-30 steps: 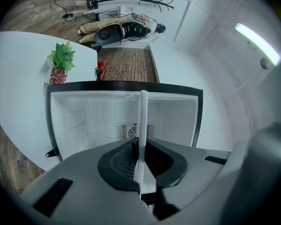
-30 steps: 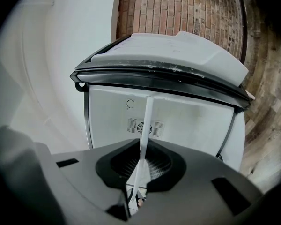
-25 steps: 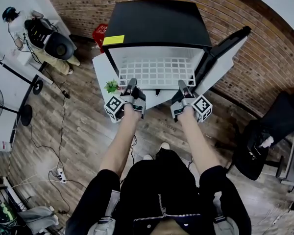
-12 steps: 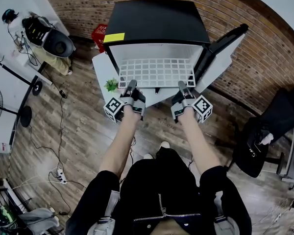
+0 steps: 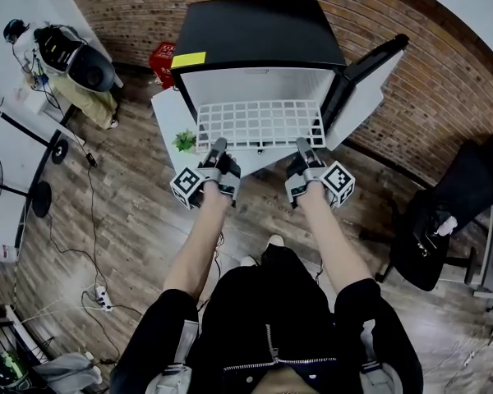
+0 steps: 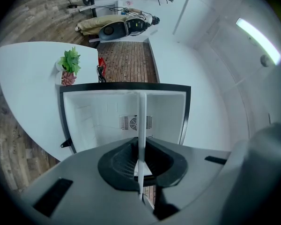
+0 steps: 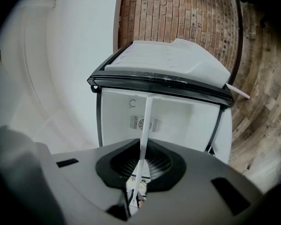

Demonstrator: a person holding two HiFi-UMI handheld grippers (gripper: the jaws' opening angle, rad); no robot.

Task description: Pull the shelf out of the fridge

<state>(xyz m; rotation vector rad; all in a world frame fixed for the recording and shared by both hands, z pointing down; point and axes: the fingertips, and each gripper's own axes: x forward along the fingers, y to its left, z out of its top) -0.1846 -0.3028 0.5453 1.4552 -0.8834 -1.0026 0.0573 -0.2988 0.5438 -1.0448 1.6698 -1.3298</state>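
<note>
A small black fridge (image 5: pixel 259 31) stands with its door (image 5: pixel 366 84) swung open to the right. Its white wire shelf (image 5: pixel 261 123) sticks out of the white interior toward me. My left gripper (image 5: pixel 219 144) is shut on the left part of the shelf's front edge, and my right gripper (image 5: pixel 302 144) is shut on the right part. In the left gripper view the shelf (image 6: pixel 141 121) shows edge-on as a thin white bar running between the closed left gripper's (image 6: pixel 140 165) jaws. The right gripper view shows the same bar, the shelf (image 7: pixel 145 121), pinched by the right gripper (image 7: pixel 138 170).
A white table (image 5: pixel 166 115) with a small potted plant (image 5: pixel 186 142) stands left of the fridge, and a red crate (image 5: pixel 163 56) sits behind it. A scooter (image 5: pixel 70 60) is parked at far left. A black chair (image 5: pixel 444 220) stands at right. A brick wall runs behind.
Both grippers have drawn back a little toward me, still clamped on the shelf. The shelf sticks slightly further out of the fridge.
</note>
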